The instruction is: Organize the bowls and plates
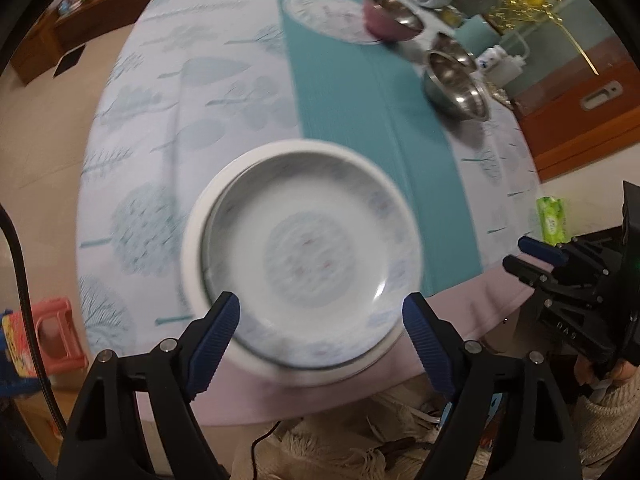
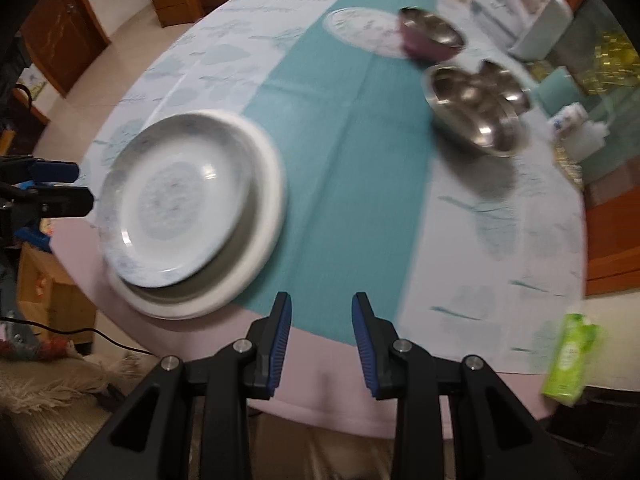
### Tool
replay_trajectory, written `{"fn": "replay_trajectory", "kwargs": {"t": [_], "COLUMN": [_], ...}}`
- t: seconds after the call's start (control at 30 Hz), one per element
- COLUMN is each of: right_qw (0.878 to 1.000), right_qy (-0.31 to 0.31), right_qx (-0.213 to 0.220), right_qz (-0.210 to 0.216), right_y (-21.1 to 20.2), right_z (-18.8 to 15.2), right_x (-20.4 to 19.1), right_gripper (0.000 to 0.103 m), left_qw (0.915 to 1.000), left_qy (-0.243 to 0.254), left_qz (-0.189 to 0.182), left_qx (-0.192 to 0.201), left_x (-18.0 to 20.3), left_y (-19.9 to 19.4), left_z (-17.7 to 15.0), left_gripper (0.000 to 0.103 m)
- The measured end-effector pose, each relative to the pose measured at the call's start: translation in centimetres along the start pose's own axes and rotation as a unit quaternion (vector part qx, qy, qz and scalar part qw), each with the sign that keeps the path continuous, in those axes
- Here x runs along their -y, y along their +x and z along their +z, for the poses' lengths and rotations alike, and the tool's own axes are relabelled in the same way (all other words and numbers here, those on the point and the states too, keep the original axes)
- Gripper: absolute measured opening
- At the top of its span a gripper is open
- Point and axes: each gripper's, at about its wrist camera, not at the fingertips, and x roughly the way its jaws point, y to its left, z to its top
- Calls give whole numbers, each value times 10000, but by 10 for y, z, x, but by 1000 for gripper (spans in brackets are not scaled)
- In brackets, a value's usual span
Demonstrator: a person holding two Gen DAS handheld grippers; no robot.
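The left tool (image 1: 320,314) is matte black plastic with two triangular, cut-out arms, each tipped with a ribbed blue pad and fastened by round silver screws. A black braided cable (image 1: 24,292) curves down on its left side. The right tool (image 2: 322,322) has the same black frame, blue ribbed pads and silver screws; seen from the left wrist, its body bears small pale lettering, and a cream knitted sleeve (image 1: 612,416) shows beneath it.
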Motion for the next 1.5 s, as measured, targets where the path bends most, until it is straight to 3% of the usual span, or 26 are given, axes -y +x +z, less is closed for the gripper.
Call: {"fn": "replay_trajectory", "kwargs": {"t": [0.2, 0.4, 0.57, 0.87, 1.2, 1.3, 1.5], "right_qw": [9984, 9960, 9941, 9959, 9964, 9948, 9877], "right_qy": [474, 715, 1006, 884, 743, 865, 1271], "right_qx": [123, 147, 251, 163, 164, 240, 409], "right_qz": [-298, -522, -318, -33, 372, 489, 810], "right_y": [-24, -35, -31, -11, 31, 43, 60], "right_z": [-12, -23, -22, -15, 32, 54, 89], "right_x": [39, 69, 106, 179, 250, 267, 289], "right_gripper": [39, 39, 39, 39, 39, 39, 39], "left_qw": [9993, 9971, 9943, 9969, 9987, 9976, 9969], "left_qy": [319, 688, 928, 660, 238, 122, -35], "left_qz": [-177, -134, 68, 58, 334, 637, 744], "left_qx": [94, 289, 520, 419, 314, 239, 236], "left_x": [37, 76, 118, 188, 218, 219, 217], "left_y": [1, -5, -1, 47, 116, 139, 154], "left_z": [12, 24, 43, 95, 168, 191, 219], "left_gripper": [83, 83, 83, 83, 83, 83, 83]}}
